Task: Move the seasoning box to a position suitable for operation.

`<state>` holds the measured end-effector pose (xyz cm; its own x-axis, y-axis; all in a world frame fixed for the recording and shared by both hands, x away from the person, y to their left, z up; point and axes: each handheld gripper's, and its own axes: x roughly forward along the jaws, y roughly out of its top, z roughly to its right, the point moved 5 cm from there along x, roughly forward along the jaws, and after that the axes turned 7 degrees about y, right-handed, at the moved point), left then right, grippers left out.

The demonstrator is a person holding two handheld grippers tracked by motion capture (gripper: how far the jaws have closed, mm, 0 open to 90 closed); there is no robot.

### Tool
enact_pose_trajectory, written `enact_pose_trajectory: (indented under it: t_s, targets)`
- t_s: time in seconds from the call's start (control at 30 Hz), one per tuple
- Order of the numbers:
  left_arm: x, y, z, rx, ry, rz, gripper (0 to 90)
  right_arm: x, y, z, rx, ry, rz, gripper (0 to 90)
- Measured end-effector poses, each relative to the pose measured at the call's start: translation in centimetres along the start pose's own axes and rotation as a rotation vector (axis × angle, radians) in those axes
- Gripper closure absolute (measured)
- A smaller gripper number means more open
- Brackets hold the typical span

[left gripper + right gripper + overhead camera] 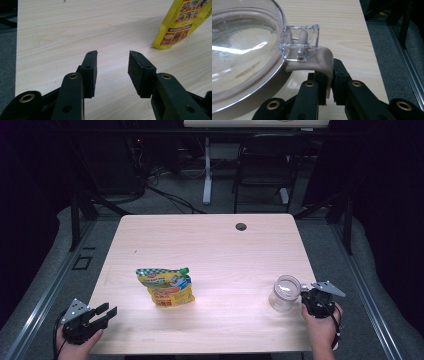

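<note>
A clear glass jar [285, 293] with a glass lid [242, 50] stands near the table's front right corner. A beige latch tab [325, 62] hangs from the lid's clear hinge block [299, 42]. My right gripper [306, 297] [329, 75] is shut on that tab, its pads pressing it from both sides. A yellow food pouch [166, 287] [180, 22] with a green cap lies left of the table's middle. My left gripper [107, 311] [112, 56] hovers open at the front left corner. Nothing is between its pads, and the pouch is well off to its right.
The light wooden table [210, 245] has a cable hole [241, 226] near its far edge. Its right edge runs close beside the jar [362, 37], with grey floor and a metal rail beyond. A black chair [265, 165] and a desk leg [207, 175] stand behind the table.
</note>
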<state>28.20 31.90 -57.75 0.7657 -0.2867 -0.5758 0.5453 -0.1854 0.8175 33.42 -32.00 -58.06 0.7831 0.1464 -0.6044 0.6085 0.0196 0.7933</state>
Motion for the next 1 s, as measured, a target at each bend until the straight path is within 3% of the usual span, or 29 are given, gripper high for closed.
enact_pose_trajectory:
  t_s: [0.33,0.63,0.83,1.0]
  targets:
    - [0.0,-0.1,0.0,0.006,0.002,-0.004,59.2,0.3,0.3,0.0,0.053,-0.013,0.012,83.9]
    - [0.0,0.0,0.0,0.008,0.002,-0.001,59.2,0.4,1.0,-0.6,0.063,0.002,0.001,83.0]
    - [0.0,0.0,0.0,0.009,0.0,0.0,59.2,0.2,1.4,-1.6,0.053,0.02,0.01,82.9]
    - [0.0,0.0,0.1,0.011,-0.003,0.0,59.2,0.0,2.6,-3.9,0.031,0.064,0.038,82.9]
